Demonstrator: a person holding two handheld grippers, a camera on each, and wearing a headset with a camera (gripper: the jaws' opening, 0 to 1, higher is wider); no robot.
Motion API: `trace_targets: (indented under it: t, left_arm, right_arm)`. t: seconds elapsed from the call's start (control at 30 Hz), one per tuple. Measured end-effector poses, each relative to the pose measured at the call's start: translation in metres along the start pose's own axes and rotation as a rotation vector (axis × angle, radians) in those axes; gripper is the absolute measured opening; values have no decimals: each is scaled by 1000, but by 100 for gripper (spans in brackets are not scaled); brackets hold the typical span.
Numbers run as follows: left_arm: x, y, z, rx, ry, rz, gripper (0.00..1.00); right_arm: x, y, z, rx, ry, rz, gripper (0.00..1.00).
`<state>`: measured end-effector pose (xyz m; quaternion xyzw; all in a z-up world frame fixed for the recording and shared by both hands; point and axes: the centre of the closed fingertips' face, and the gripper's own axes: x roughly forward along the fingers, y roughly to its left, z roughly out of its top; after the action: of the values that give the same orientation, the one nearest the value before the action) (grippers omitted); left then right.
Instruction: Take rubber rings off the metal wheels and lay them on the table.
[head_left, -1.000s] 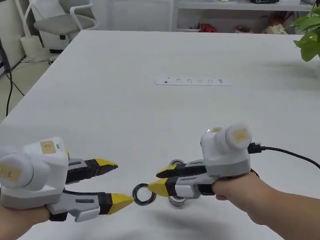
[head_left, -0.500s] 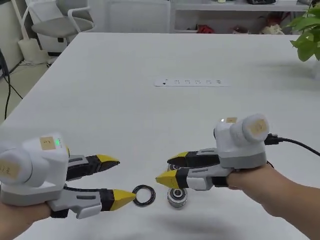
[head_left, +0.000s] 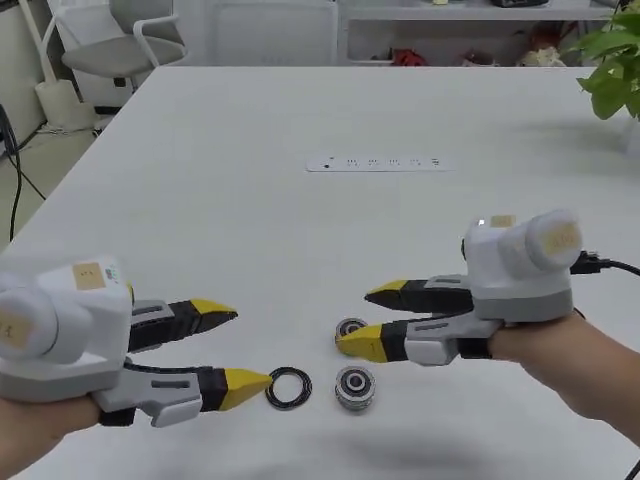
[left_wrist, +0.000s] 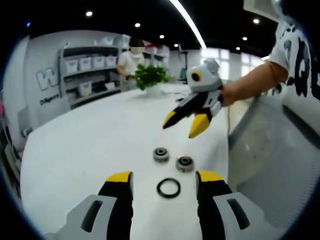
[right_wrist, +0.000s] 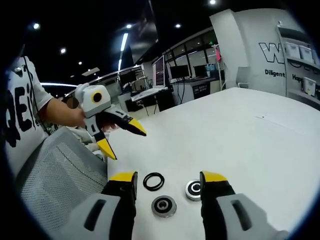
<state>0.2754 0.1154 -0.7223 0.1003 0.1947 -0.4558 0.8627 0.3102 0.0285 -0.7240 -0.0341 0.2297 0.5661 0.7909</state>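
Rubber ring (head_left: 288, 388) lies flat and free on the table (head_left: 250, 200), just beside one metal wheel (head_left: 355, 387). Left gripper (head_left: 250, 347) and right gripper (head_left: 352, 318) flank them, jaws spread, empty. The right gripper's lower jaw partly covers the second wheel (head_left: 351, 328). Farther back: power strip (head_left: 381, 163), chair (head_left: 110, 45), plant (head_left: 612, 70).

A white power strip (head_left: 381, 163) lies flat in the middle, a grey office chair (head_left: 115, 45) stands far left, a leafy plant (head_left: 612, 70) far right.
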Motion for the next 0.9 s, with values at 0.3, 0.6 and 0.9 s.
trace_targets:
  t: [0.3,0.6,0.9]
  left_arm:
    - [1,3,3,2,-5,4,52]
    - [-1,8,7,4,-9,15,52]
    - [0,9,8,7,-9,16,52]
  right_arm:
    - [-20,-6,-7,-27,10,-31,53]
    - [-44,-15,-21,-30,21,-70,57]
    - [-63,-19,-34,-18,26,-109,61]
